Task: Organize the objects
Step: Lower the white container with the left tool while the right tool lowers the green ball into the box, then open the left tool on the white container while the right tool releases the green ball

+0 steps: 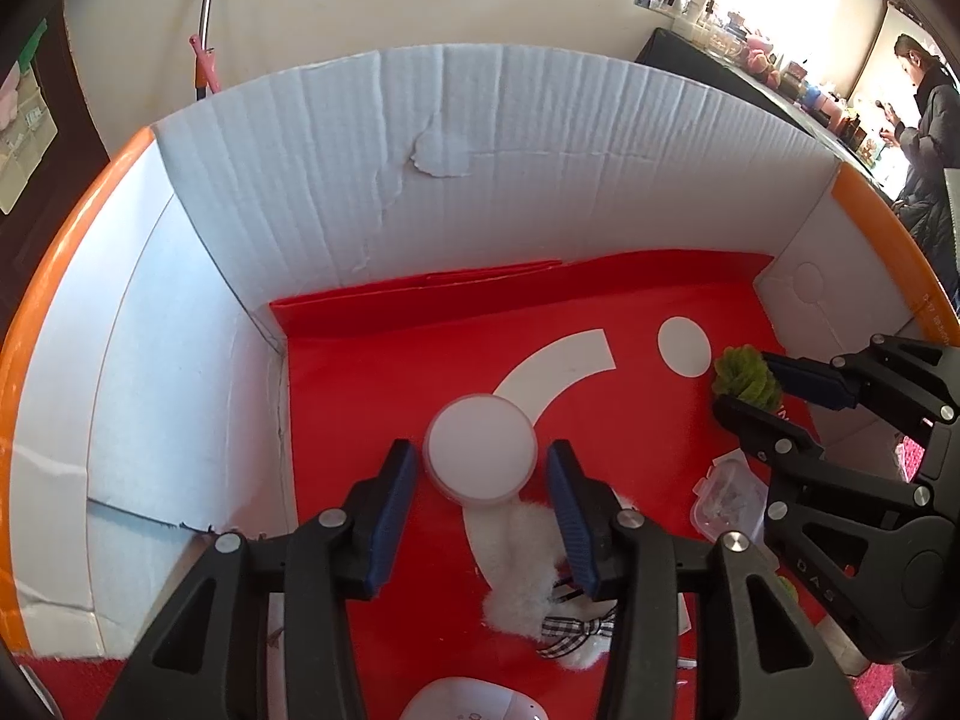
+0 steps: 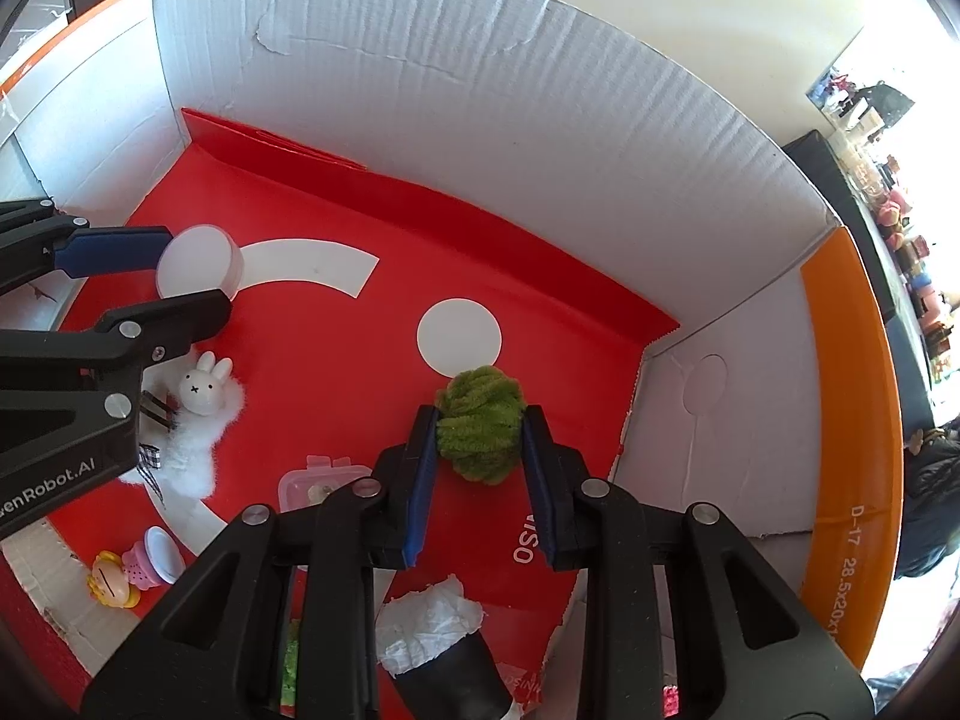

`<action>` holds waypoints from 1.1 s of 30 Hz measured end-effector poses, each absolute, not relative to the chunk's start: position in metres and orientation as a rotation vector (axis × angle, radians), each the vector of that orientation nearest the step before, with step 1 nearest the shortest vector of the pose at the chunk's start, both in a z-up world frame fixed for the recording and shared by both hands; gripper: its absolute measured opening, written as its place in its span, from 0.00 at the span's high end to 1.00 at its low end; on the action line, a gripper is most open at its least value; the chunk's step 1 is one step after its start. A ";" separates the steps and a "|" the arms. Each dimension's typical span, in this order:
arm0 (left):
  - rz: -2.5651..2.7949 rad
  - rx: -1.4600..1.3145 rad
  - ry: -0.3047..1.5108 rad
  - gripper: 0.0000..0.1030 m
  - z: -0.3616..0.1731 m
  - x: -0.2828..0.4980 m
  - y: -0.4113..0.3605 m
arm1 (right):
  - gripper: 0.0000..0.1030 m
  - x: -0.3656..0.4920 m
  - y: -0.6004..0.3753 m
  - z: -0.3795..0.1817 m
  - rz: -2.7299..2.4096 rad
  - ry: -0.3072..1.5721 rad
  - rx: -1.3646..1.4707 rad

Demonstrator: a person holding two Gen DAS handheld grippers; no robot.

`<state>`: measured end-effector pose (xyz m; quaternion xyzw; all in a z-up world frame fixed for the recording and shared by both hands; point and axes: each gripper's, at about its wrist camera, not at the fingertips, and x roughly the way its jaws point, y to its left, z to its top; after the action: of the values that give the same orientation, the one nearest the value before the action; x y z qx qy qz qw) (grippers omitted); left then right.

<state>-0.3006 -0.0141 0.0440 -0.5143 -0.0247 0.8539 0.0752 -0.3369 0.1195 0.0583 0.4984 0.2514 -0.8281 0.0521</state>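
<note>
A white round lidded container (image 1: 480, 456) stands on the red lining of a cardboard box (image 1: 456, 180). My left gripper (image 1: 480, 447) straddles it, and a thin strip of red shows between each blue pad and its side, so the jaws are open. In the right wrist view the container (image 2: 201, 261) sits at the far left between the left gripper's (image 2: 195, 273) fingers. My right gripper (image 2: 480, 414) is shut on a green fuzzy ball (image 2: 480, 429), both pads pressing into it just above the lining. From the left wrist view the ball (image 1: 744, 375) is at the right.
The box has tall white walls and an orange rim (image 2: 840, 420). A white fluffy rabbit toy (image 2: 201, 393), a small clear plastic case (image 2: 318, 480), a flower figure (image 2: 111, 585) and a black roll with white tissue (image 2: 438, 630) lie near its front. A person (image 1: 930, 120) stands far right.
</note>
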 end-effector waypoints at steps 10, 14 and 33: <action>2.568 -1.530 -0.063 0.49 0.045 -0.304 -0.009 | 0.74 -0.335 0.121 0.058 -2.526 0.765 1.518; 2.571 -1.523 -0.062 0.48 0.046 -0.304 -0.009 | 0.73 -0.334 0.121 0.058 -2.526 0.767 1.518; 2.592 -1.502 -0.056 0.46 0.052 -0.305 -0.006 | 0.51 -0.334 0.125 0.066 -2.553 0.762 1.482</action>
<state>-0.3047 -0.0060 0.0517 -0.5000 -0.0187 0.8628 0.0724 -0.3344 0.1250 0.0663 0.4857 0.2497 -0.8364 0.0465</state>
